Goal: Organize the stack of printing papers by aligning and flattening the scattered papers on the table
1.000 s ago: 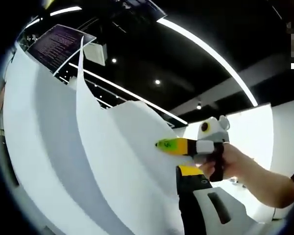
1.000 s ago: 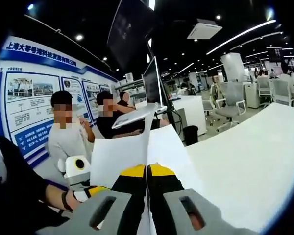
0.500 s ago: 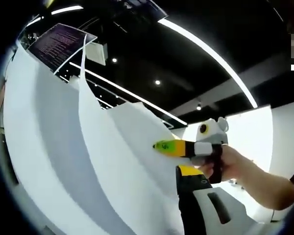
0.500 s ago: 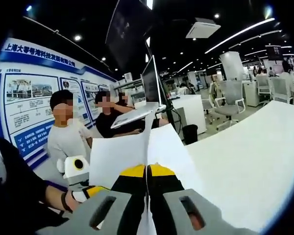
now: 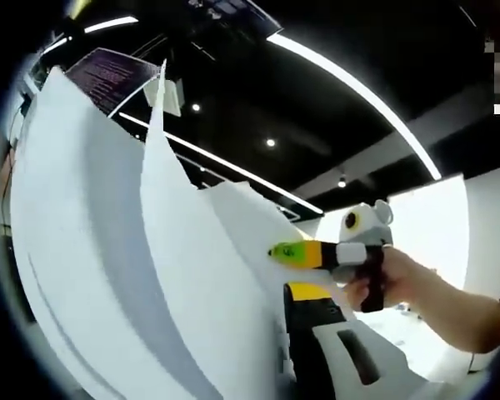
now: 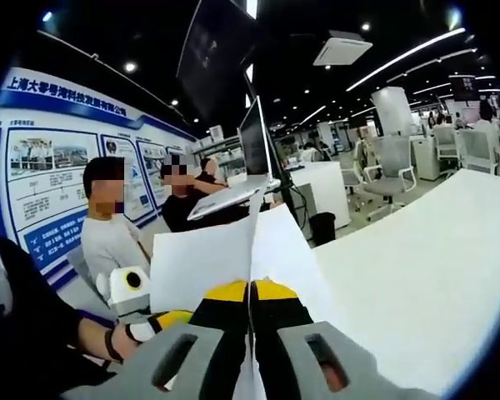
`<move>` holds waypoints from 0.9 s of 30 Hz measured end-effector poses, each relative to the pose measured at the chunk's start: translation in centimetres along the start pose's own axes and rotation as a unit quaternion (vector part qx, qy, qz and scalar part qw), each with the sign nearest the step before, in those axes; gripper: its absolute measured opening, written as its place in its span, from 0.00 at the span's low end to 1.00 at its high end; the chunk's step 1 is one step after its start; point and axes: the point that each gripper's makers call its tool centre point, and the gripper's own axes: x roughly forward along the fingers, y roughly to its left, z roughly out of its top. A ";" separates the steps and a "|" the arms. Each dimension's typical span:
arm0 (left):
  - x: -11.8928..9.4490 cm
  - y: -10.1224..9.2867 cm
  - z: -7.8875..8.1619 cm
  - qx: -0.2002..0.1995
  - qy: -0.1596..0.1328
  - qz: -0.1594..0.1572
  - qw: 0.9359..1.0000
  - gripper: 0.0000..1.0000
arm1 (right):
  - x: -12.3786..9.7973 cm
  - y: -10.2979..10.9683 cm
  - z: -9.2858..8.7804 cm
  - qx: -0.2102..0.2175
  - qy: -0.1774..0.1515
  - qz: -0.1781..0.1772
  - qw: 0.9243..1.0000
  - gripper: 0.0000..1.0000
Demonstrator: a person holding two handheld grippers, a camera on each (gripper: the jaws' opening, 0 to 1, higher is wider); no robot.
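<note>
In the left gripper view no writing could be read; a dark hanging screen (image 5: pixel 108 73) near the ceiling carried lines of text too small to make out. The left gripper (image 5: pixel 304 333) showed one yellow-tipped jaw rising beside the papers (image 5: pixel 125 275), which stood on edge in fanned white sheets against it; its other jaw was hidden by the sheets, so how it stood could not be told. Further off, the right gripper (image 5: pixel 285 251), held in a hand (image 5: pixel 392 279), reached in with its yellow-green tips together on the sheets' far edge. In the right gripper view, a blue-and-white wall board (image 6: pixel 58 150) bore a heading in Chinese characters, blurred beyond sure reading. The right gripper (image 6: pixel 251 293) had its yellow-tipped jaws pressed together, pinching the papers (image 6: pixel 204 258), which rose edge-on between them above the white table (image 6: pixel 425 267). The left gripper (image 6: pixel 162 321) sat at lower left, touching the sheets. Two people (image 6: pixel 108 233) sat by the board.
</note>
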 end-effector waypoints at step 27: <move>-0.1 0.1 0.5 0.010 -0.009 0.003 1.000 0.07 | 0.1 0.3 0.0 -0.005 0.002 -0.005 1.000 0.00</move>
